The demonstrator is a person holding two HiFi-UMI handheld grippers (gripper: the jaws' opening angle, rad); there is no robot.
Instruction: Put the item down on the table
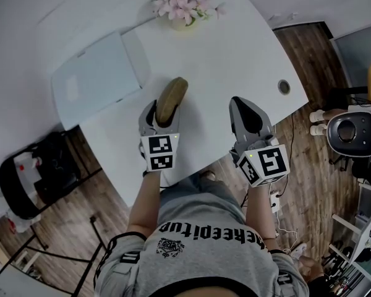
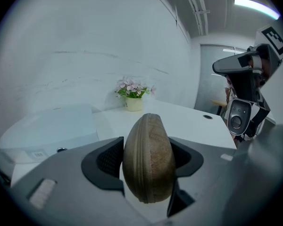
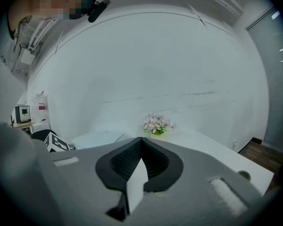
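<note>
A brown, oval zip case (image 1: pixel 171 98) stands on edge between the jaws of my left gripper (image 1: pixel 156 117), which is shut on it over the near part of the white table (image 1: pixel 222 54). In the left gripper view the case (image 2: pixel 148 164) fills the gap between the two black pads, its zip seam facing the camera. I cannot tell whether it touches the tabletop. My right gripper (image 1: pixel 244 113) hovers beside it to the right, over the table's front edge. In its own view the right gripper (image 3: pixel 141 145) is shut, tips together, with nothing held.
A pot of pink flowers (image 1: pixel 182 8) stands at the table's far edge. A pale lower desk panel (image 1: pixel 96 76) adjoins on the left. A round cable hole (image 1: pixel 284 86) sits near the right edge. A black chair (image 1: pixel 25 178) and a white machine (image 1: pixel 349 132) stand on the wooden floor.
</note>
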